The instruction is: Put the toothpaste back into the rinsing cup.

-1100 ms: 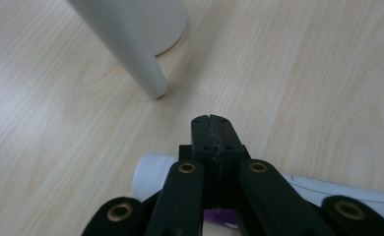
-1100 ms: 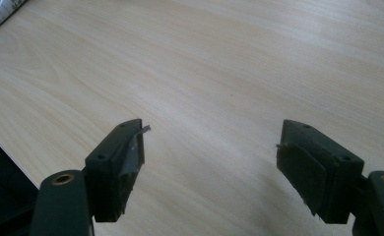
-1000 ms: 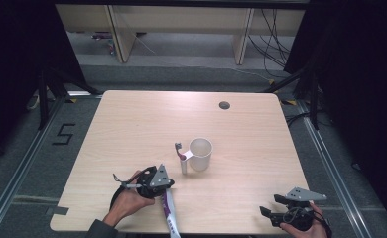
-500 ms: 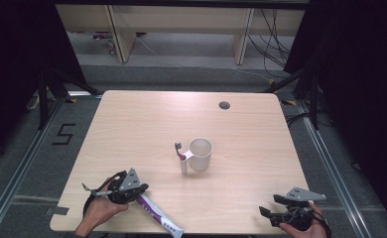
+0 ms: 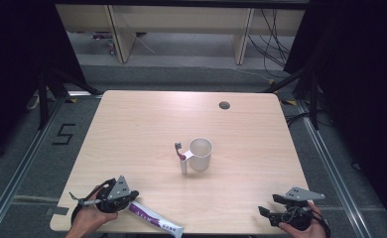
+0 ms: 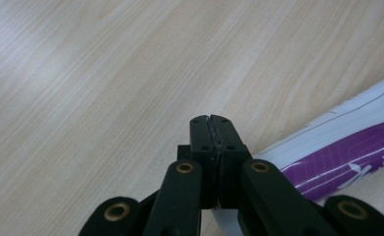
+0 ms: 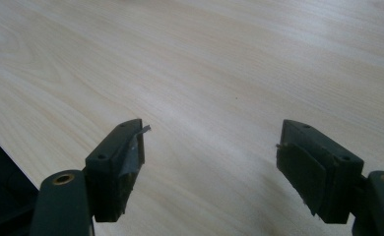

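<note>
A white and purple toothpaste tube [image 5: 154,220] [image 6: 347,147] lies flat near the table's front left edge. My left gripper [image 5: 134,195] [image 6: 211,120] is shut, its pads pressed together with nothing showing between the tips. The tube's near end runs under its right jaw. Whether the tube is pinched there is hidden. A white mug [image 5: 201,152] stands at the table's middle, with a toothbrush [image 5: 181,157] against its left side. At the front right corner my right gripper [image 5: 270,204] [image 7: 209,157] rests open and empty over bare wood.
The wooden table [image 5: 147,124] has a round cable hole [image 5: 225,105] at its back right. Dark floor and shelving legs surround the table. The table's front edge runs close under both hands.
My left gripper has moved left along the front edge. The tube's near end swung left with it and now lies flatter. The right gripper, mug and toothbrush have not moved.
</note>
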Action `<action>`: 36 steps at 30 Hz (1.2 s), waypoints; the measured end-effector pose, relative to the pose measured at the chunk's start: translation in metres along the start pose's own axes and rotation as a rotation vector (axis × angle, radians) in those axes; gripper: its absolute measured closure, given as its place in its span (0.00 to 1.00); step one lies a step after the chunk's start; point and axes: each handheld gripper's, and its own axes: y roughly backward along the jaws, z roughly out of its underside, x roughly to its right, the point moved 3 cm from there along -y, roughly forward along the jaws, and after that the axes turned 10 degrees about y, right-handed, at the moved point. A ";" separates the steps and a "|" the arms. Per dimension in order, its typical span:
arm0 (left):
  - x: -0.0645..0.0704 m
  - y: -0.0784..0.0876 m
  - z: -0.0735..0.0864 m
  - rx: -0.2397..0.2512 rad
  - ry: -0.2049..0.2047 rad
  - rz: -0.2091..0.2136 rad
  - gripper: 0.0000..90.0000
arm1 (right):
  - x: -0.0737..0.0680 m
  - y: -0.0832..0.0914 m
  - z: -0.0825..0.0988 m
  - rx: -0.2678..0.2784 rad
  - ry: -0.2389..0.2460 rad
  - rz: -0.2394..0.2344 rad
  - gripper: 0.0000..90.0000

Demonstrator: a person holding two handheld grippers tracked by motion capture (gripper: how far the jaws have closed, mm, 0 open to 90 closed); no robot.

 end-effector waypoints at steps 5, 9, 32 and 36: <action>0.003 0.010 -0.007 -0.002 -0.024 0.016 0.93 | 0.002 0.000 0.000 0.003 0.022 -0.006 0.30; 0.010 0.018 -0.014 -0.013 -0.072 0.031 0.84 | 0.002 0.000 0.000 0.007 0.022 -0.010 0.30; 0.060 0.019 -0.023 -0.156 -0.333 0.079 0.36 | -0.001 -0.001 0.000 -0.005 -0.006 -0.026 0.30; 0.064 0.013 -0.023 -0.176 -0.359 0.082 0.39 | 0.000 -0.001 0.000 -0.001 -0.006 -0.025 0.30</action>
